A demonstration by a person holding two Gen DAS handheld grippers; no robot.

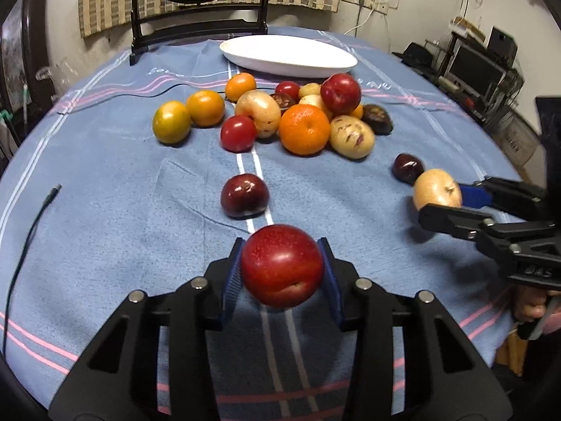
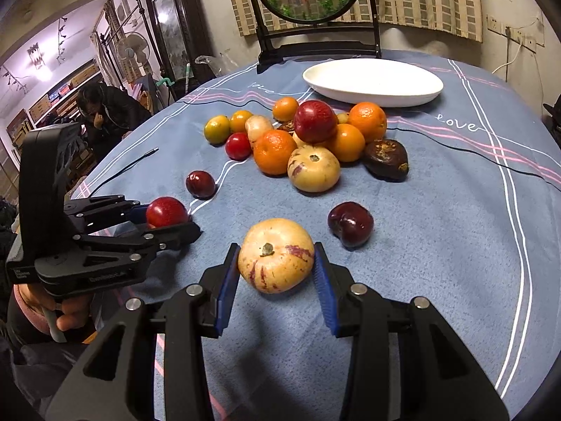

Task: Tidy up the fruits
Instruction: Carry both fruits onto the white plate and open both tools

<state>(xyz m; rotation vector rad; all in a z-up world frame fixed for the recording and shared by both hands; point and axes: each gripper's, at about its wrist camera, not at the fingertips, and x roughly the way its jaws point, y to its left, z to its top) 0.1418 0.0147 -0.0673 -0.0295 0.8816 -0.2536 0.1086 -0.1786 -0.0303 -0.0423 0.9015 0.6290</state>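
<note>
My left gripper [image 1: 282,270] is shut on a red plum [image 1: 282,266] and holds it just above the blue tablecloth; it also shows in the right wrist view [image 2: 168,215]. My right gripper [image 2: 277,270] is shut on a pale yellow melon with purple streaks [image 2: 276,255], also seen in the left wrist view [image 1: 437,189]. A pile of oranges, plums and melons [image 1: 305,115] lies mid-table. An empty white oval plate [image 1: 287,55] stands behind it, also in the right wrist view [image 2: 373,81].
A dark plum [image 1: 244,195] lies alone in front of the pile. Another dark plum [image 2: 350,224] lies right of my right gripper. A black cable [image 1: 28,231] runs along the left. A dark framed stand [image 1: 200,28] is at the table's back edge.
</note>
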